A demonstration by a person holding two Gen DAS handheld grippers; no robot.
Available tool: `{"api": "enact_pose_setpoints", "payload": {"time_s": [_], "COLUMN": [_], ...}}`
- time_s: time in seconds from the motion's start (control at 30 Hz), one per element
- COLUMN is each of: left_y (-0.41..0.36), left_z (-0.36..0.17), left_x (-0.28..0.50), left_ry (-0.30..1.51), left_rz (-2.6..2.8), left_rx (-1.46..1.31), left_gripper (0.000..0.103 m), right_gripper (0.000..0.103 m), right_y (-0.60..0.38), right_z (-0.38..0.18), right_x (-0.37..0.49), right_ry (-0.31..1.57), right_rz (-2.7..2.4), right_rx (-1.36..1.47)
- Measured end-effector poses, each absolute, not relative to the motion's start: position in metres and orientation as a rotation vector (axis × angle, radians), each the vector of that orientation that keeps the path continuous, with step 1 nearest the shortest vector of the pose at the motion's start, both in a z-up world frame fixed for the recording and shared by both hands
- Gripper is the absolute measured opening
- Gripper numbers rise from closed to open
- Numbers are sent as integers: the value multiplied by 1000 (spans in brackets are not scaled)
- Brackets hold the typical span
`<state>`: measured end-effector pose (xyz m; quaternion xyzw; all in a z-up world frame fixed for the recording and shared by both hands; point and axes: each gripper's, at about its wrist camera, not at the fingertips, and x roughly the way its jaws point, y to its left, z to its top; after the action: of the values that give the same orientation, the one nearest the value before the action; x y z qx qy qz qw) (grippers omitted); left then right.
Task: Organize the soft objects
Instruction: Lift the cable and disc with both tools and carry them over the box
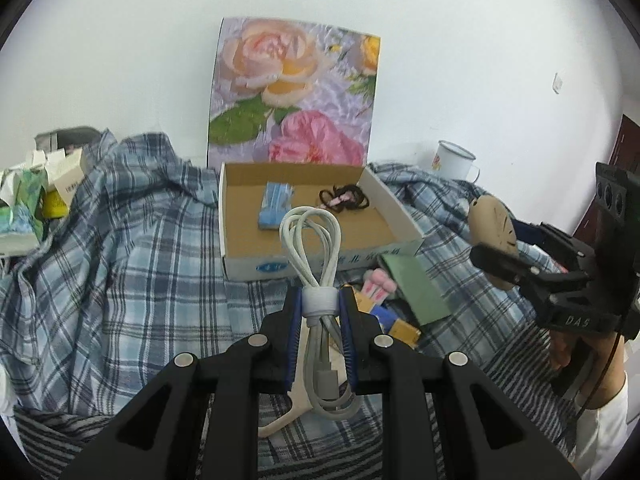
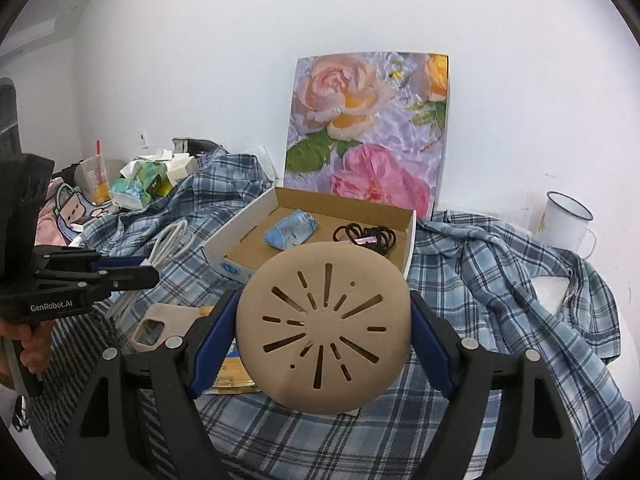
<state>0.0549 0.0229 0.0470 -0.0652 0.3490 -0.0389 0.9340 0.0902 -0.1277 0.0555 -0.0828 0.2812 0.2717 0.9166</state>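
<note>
Nearest, the left tongs (image 1: 320,304) are clamped narrow on a coiled white cable (image 1: 316,280), pads pressing its grey strap, the loop sticking up above the tips. The right tongs (image 2: 323,332) stand wide around a tan disc (image 2: 323,332) with radiating slits, each blue pad against its rim, the disc held clear of the bed. Under both lies a crumpled plaid shirt (image 1: 120,248) over a striped sheet, with a tan phone case (image 2: 154,328) and some small boxes just below the tongs. Beyond them sits an open cardboard box (image 1: 248,268), a blue packet (image 1: 276,204) at its left and black hair ties (image 1: 344,198) at its right, apart from each other. Its flowered lid (image 1: 296,92) leans on the wall. A white mug (image 2: 564,220) stands at the far right edge of the bed, and tissue packs and cartons (image 1: 28,204) pile at the far left.
</note>
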Motion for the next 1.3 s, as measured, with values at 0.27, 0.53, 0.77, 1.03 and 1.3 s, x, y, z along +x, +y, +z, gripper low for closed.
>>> {"api": "enact_pose_setpoints", "payload": {"time_s": [0.27,0.53,0.77,1.03,1.3], "left_y": [9,1,-1,2,5], "left_z": [71,87,100,113,115], "left_x": [37,24,25,34,53], "left_ry": [661,619,585,550,552], "left_rz": [-91,-96,-98,-97,-99], "left_rx": [-109,-85,-61,-49,-48], "left_gripper": [20,20,20,20,20], "right_gripper": [80,80,80,80,80], "right_y": [-129,-130,-128,-124,-120], "right_z": [70,88,108,123,129], "right_x": [69,49,38,39,50], "right_ry": [538,484,434,391,367], "right_rz": [579,603,619,634,635], "right_rx": [-165,-166,-143,-128,-133]}}
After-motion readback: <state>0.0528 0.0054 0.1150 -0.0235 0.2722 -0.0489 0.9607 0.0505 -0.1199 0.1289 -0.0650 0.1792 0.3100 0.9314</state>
